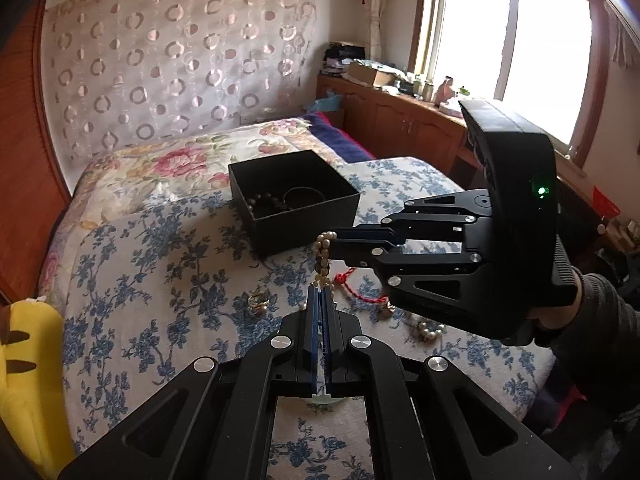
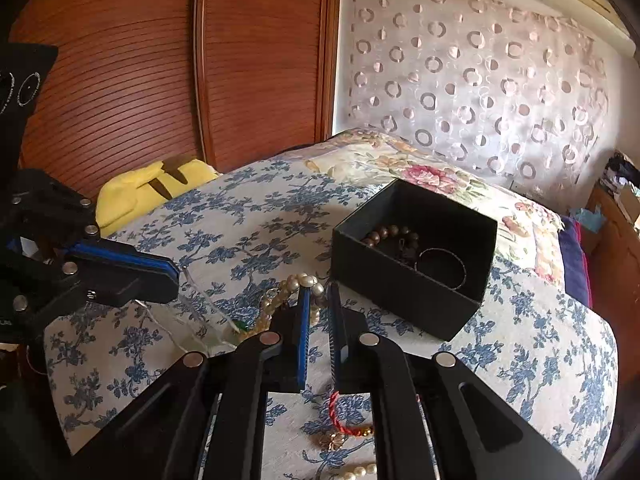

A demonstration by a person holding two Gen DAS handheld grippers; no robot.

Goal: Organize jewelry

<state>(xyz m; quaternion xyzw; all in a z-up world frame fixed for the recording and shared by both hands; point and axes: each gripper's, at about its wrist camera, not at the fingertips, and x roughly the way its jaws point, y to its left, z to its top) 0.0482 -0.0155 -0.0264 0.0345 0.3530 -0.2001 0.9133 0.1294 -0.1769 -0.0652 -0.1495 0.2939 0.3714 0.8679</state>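
indoors, a bedroom: a bed (image 1: 168,248) in blue-flowered cloth fills the middle of both views, a circle-patterned sheer curtain (image 1: 180,60) hangs at upper centre, a bright window (image 1: 508,40) sits upper right of the left wrist view, and a wooden wardrobe (image 2: 160,60) fills the upper left of the right wrist view. a yellow plush (image 2: 152,188) lies at the bed's edge. an open black box (image 2: 416,264) stands on the bed right of centre, with a brown bead bracelet (image 2: 390,234) and a thin bangle (image 2: 442,268) inside. the pearl strand (image 1: 323,258) hangs nearly upright at centre frame, just in front of the box. the right gripper (image 2: 318,296) is slightly spread, its top loop draped over one finger. the left gripper (image 1: 321,294) is pressed together just below the strand; whether it pinches the strand cannot be told. a red cord (image 2: 340,416) lies on the bed below.
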